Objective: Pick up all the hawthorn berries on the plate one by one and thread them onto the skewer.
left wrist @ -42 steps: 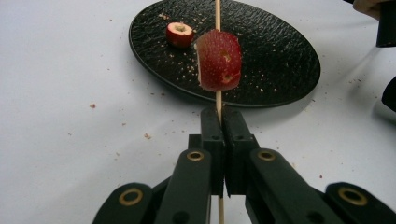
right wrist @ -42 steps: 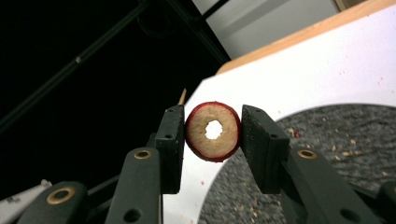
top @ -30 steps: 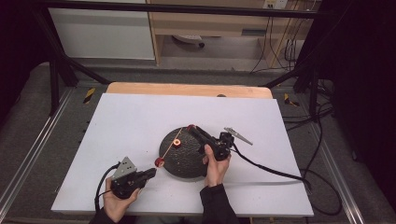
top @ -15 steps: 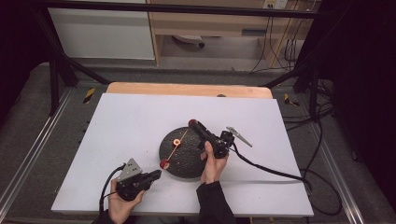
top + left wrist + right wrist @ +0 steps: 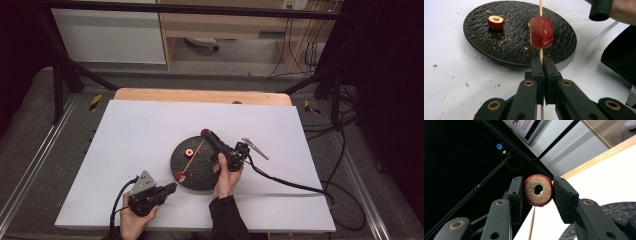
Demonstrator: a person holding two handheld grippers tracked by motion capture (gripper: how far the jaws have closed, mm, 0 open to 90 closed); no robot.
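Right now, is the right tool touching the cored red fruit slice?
Touching. The right gripper view shows the right tool with both black jaws pressed against the sides of the cored red fruit slice, no gap.

Your skewer runs off the left gripper view's top edge, and its lower stretch hides between the left hand-held gripper pads.

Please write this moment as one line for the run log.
left gripper: shut on skewer | one fruit piece on skewer | right gripper: shut on cored fruit piece | another piece on black plate
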